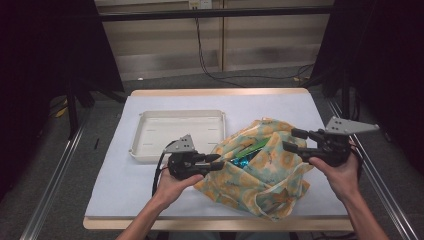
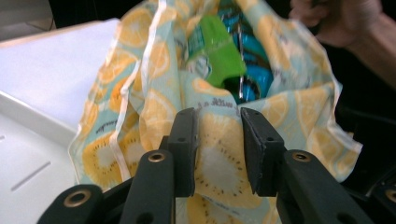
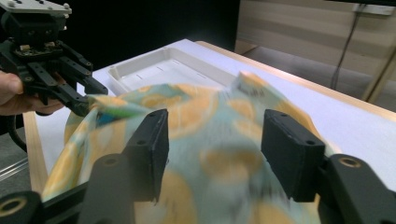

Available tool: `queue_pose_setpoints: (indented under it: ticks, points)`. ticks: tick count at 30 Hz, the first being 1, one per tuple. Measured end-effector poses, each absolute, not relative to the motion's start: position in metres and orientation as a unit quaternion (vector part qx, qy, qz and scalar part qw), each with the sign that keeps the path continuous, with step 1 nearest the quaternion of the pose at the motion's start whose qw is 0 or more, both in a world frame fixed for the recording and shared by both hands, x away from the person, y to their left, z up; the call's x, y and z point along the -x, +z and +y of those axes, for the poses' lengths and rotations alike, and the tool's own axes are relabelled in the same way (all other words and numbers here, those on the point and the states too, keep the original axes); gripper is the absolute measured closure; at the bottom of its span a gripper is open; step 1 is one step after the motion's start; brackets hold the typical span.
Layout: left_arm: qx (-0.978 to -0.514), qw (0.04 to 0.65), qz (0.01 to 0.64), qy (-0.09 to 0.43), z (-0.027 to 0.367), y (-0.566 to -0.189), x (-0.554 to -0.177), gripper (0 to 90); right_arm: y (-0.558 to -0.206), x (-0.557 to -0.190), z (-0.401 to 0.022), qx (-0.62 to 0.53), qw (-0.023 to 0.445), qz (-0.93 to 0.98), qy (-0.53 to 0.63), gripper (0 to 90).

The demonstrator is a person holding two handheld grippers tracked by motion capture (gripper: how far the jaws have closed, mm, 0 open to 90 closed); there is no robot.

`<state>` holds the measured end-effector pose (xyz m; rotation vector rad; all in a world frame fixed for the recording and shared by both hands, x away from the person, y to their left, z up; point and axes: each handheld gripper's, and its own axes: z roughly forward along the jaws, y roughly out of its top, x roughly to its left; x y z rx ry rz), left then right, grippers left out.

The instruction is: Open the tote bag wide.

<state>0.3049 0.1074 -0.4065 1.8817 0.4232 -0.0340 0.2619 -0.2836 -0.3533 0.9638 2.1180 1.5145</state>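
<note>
Table (image 1: 150,200), covered with a white sheet: bears everything below. Tray (image 1: 145,120), white plastic, shallow and bare, stands left of centre. Bag (image 1: 280,150), thin cloth printed with lemon slices on pale green, lies slumped just right of the tray, its mouth sagging open toward the tray. It looks soft and limp, with no shape of its own, and likely light; it should crumple rather than slide, and lifting one edge alone would probably tip the contents toward the low side. Best hold, by my reckoning: the hemmed rim of the mouth, one point on each side, or the loose handle loop at the near edge. Packets (image 2: 219,51), green and blue, glossy, lie inside the mouth; probably slippery. Left gripper (image 1: 216,164): jaws part spread, rim cloth lying between them, pads not pressing. Right gripper (image 1: 295,140): jaws spread over the bag's far side, pinching nothing.
</note>
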Motion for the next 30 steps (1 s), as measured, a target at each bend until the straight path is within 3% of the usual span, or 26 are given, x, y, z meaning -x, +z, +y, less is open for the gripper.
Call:
queue_pose_setpoints:
  ticks: [8,10,12,15,22,30]
  points:
    - [-0.801,0.573,0.176,-0.011,0.099,-0.402,-0.306,57.9,-0.352,-0.288,-0.264,-0.323,0.145,0.772,0.529,39.1]
    - [-0.797,0.577,0.18,-0.013,0.098,-0.401,-0.308,57.3,-0.358,-0.29,-0.26,-0.313,0.132,0.783,0.521,49.9]
    - [-0.794,0.579,0.185,-0.009,0.097,-0.401,-0.31,57.4,-0.361,-0.288,-0.26,-0.308,0.135,0.788,0.516,70.1]
    - [-0.792,0.576,0.2,-0.012,0.094,-0.403,-0.316,58.8,-0.359,-0.279,-0.263,-0.298,0.14,0.781,0.531,88.5]
    - [-0.811,0.552,0.193,-0.025,0.089,-0.411,-0.314,87.8,-0.353,-0.256,-0.279,-0.302,0.165,0.766,0.543,90.0]
    - [-0.827,0.528,0.191,-0.025,0.092,-0.412,-0.309,90.0,-0.367,-0.22,-0.314,-0.331,0.186,0.749,0.544,90.0]
